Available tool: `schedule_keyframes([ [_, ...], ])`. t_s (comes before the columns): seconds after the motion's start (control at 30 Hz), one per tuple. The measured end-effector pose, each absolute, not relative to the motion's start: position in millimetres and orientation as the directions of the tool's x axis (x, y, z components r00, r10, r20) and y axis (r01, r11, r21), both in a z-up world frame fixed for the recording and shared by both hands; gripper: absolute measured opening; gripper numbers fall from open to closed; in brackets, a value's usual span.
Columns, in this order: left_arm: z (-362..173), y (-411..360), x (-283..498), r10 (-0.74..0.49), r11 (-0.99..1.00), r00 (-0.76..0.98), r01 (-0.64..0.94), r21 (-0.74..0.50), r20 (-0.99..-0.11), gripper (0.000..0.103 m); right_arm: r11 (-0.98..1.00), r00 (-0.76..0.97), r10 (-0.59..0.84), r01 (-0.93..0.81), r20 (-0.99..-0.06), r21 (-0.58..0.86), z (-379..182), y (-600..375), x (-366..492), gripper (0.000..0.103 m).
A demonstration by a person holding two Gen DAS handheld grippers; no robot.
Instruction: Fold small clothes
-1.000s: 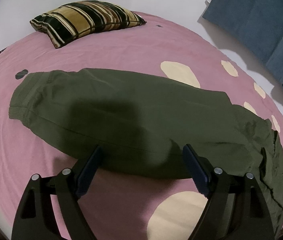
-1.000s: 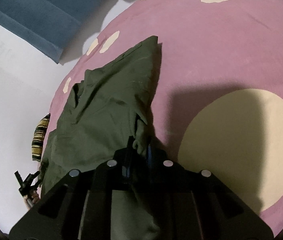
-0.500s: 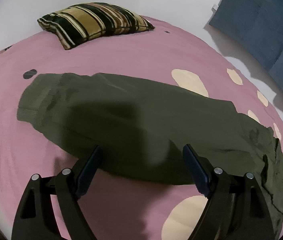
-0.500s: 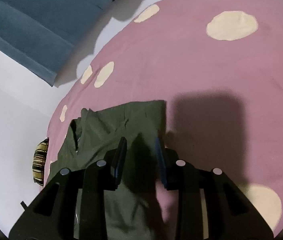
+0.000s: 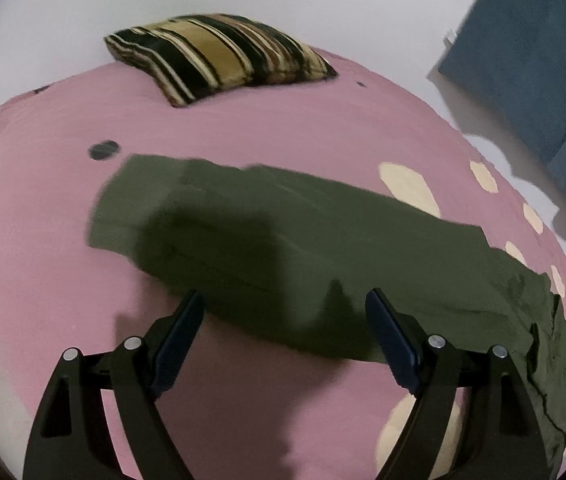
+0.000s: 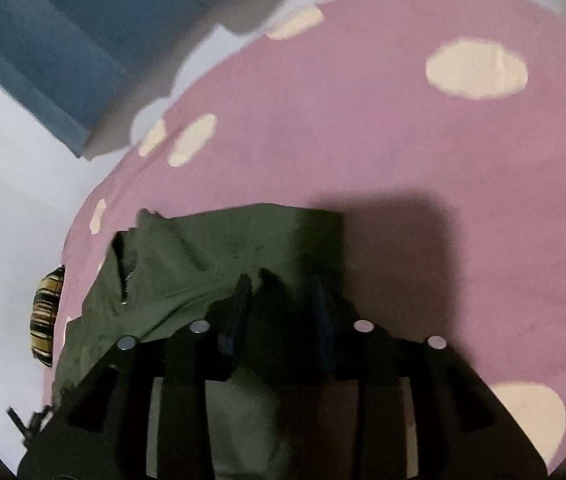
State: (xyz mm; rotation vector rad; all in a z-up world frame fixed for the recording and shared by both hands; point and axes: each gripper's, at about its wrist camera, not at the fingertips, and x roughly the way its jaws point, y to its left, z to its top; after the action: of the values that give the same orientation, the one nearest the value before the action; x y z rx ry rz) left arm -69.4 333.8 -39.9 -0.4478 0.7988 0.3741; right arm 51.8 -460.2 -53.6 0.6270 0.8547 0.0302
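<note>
An olive green garment [image 5: 283,232] lies stretched across a pink rug [image 5: 243,120], smooth on the left and crumpled at its right end. My left gripper [image 5: 285,296] hovers open over the garment's near edge, nothing between its fingers. In the right wrist view the garment [image 6: 203,248] has its end folded over. My right gripper [image 6: 281,280] stands just above that fold and its jaws are opening. A small ridge of cloth rises between the pads, which do not press on it.
A striped cushion [image 5: 219,56] lies at the rug's far edge, seen small as the striped cushion [image 6: 45,316] from the right. Blue upholstery [image 5: 531,60] stands on the white floor beside the rug, which has cream dots [image 6: 477,68].
The right gripper, shut on the garment's edge a second ago, has spread its jaws and let the cloth go after carrying it over. The left gripper drifted sideways, staying open.
</note>
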Motion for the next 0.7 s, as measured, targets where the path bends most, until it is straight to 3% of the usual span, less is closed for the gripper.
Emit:
schedule_keyframes([
  [0.03,-38,342,-74,0.156,0.837,0.646,-0.488,-0.247,-0.747,0.082,0.828,0.681,0.264,0.204,-0.683,0.523,-47,-455,45,0.048],
  [0.13,-33,374,-86,0.132,0.816,0.671,-0.492,-0.304,-0.73,0.082,0.837,0.724,0.268,0.152,-0.636,0.525,-30,-439,22,0.055],
  [0.33,-50,435,-97,0.078,0.78,0.666,-0.504,-0.37,-0.742,0.082,0.81,0.75,0.313,0.109,-0.582,0.576,-19,-420,-2,0.059],
  [0.7,-67,473,-89,-0.004,0.7,0.698,-0.509,-0.501,-0.716,0.082,0.822,0.708,0.369,0.055,-0.602,0.567,-25,-369,-2,0.061],
])
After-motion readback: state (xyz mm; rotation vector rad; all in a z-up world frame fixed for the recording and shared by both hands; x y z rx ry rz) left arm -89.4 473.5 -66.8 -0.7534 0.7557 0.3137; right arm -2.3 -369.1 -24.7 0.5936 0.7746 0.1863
